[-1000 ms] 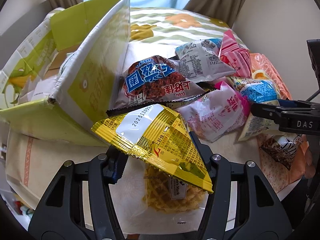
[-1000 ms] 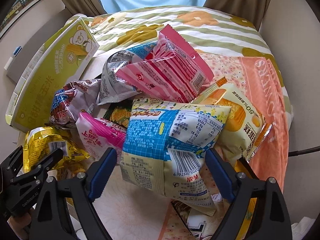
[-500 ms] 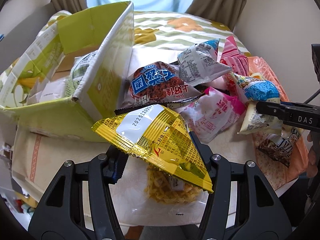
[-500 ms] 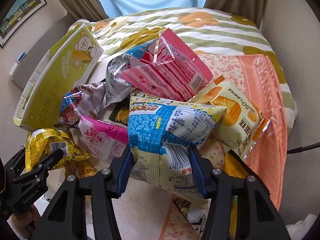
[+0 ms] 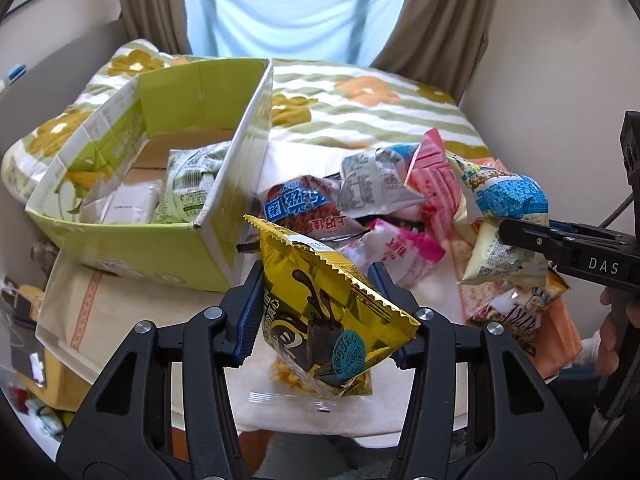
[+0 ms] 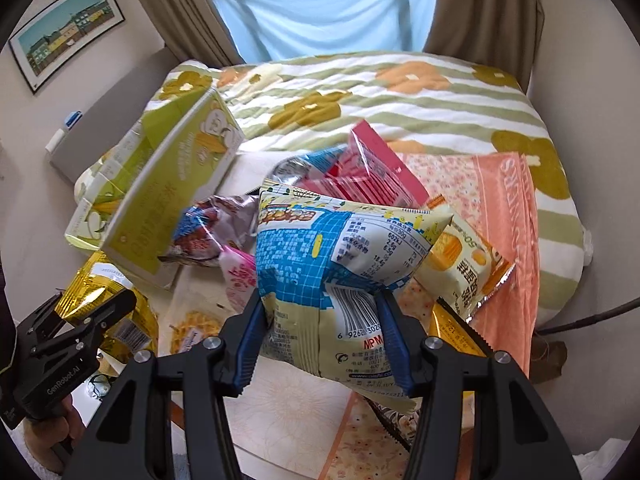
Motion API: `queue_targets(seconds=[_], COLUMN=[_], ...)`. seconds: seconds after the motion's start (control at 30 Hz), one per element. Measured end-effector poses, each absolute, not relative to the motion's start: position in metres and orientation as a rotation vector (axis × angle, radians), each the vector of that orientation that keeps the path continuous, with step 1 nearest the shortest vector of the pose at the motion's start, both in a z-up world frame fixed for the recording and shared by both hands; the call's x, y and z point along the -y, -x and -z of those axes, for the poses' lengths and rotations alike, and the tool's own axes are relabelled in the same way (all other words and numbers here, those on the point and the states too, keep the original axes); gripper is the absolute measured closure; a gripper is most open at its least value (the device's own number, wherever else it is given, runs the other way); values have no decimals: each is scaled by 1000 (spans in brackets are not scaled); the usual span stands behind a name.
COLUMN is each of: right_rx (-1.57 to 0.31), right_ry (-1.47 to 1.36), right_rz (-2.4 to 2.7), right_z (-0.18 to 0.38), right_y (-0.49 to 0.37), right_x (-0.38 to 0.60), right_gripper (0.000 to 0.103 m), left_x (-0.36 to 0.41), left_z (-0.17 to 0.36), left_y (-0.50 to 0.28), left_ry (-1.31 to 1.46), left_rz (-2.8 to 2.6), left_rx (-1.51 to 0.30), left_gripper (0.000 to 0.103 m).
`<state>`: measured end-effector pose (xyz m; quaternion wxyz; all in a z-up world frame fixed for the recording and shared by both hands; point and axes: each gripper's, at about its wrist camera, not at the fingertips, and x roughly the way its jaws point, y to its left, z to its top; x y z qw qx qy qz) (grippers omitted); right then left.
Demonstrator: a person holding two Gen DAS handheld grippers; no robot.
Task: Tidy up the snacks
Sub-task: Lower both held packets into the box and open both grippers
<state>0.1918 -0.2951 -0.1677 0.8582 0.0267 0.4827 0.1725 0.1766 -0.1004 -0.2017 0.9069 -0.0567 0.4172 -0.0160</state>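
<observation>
My left gripper (image 5: 320,312) is shut on a yellow foil snack bag (image 5: 324,312), held above the table's front edge, right of the open green cardboard box (image 5: 132,248). The box holds a few pale packets (image 5: 188,188). My right gripper (image 6: 320,336) is shut on a blue-and-cream snack bag (image 6: 340,256), lifted above the snack pile; it shows in the left wrist view (image 5: 504,216) at the right. The left gripper and yellow bag appear in the right wrist view (image 6: 92,300) at lower left.
A pile of snack bags lies on the table: a pink bag (image 6: 372,172), a brown-blue bag (image 5: 304,208), a pink-white bag (image 5: 396,248), a cream cracker bag (image 6: 464,264). A clear waffle packet (image 6: 196,328) lies near the front. A flowered blanket (image 6: 400,108) lies behind.
The right gripper closed on the blue-and-cream bag and lifted it. The left gripper rose and pulled back with the yellow bag, which turned to show its dark printed face.
</observation>
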Motion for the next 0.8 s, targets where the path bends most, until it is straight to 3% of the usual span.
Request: queue_targets(seconds=[0.43,0.8], right_rx=[-854,-772], right_ry=[-26,7], right_rz=[-484,-602], right_z=[110,62], right_y=[-183,-226], right_x=[270,191], right_gripper=[53,53], left_x=[76,-27], left_z=[125,64], left_y=[-169,-230], left_ry=[186,225], left_rz=[8,-28], left_rx=[-685,-593], left_gripper=[57,57])
